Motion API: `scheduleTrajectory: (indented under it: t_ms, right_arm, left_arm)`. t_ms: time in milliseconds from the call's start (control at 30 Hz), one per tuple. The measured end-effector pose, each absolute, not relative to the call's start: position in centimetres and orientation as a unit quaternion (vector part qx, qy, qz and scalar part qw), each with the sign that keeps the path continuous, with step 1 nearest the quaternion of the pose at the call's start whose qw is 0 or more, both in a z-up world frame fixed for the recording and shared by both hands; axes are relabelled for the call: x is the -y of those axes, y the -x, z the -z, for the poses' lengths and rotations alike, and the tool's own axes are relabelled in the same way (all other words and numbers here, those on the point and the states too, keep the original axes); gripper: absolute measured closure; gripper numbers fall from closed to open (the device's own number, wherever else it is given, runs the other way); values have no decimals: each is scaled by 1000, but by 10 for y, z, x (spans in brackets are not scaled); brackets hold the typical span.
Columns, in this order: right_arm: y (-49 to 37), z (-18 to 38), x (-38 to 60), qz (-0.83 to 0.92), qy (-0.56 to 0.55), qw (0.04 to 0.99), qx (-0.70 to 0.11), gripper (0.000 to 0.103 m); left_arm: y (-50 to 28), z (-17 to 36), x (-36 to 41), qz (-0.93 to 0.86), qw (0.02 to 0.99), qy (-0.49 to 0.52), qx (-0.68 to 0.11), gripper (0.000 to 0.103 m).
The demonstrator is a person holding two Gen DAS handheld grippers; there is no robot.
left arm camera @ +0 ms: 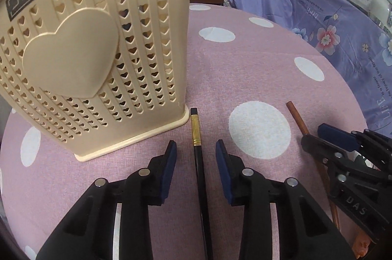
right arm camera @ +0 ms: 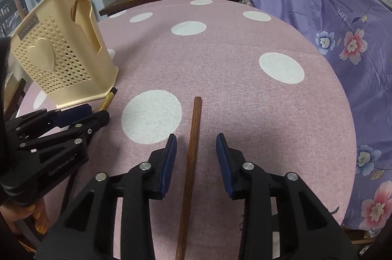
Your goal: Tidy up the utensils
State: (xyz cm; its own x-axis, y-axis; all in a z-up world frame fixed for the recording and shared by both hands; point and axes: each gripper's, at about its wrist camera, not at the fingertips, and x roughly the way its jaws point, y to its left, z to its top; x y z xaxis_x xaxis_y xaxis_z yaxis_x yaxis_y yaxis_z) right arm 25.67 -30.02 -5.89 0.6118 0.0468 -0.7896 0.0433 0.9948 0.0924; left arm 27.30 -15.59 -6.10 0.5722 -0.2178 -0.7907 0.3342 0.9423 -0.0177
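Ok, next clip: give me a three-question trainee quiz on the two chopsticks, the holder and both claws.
1. True or false: the left claw is shut on the black chopstick.
2. Which chopstick lies between the right claw's open jaws? A) black with gold band B) brown wooden chopstick C) neither
3. Fill in: the black chopstick's gold-banded end lies beside the base of the beige ____.

Key:
1. False; both jaws stand apart from it, and it lies on the tablecloth.
2. B
3. utensil holder
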Motion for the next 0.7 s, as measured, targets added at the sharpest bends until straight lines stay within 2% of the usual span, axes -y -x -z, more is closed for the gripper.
scheduleTrajectory:
  t_ms: [300, 400, 700]
  right_arm:
    - [-268, 60, 289, 21, -15, 898, -440, 85]
    - [-268, 60, 285, 18, -6, 899, -437, 94]
    - [-267, 60, 285, 20, -19, 900, -435, 94]
  left_arm:
    - [-278, 60, 157, 147, 888, -77, -429, 85]
    - [-278, 59, 158, 146, 887, -80, -430, 91]
    - [-280, 58, 161, 143, 886, -74, -436, 95]
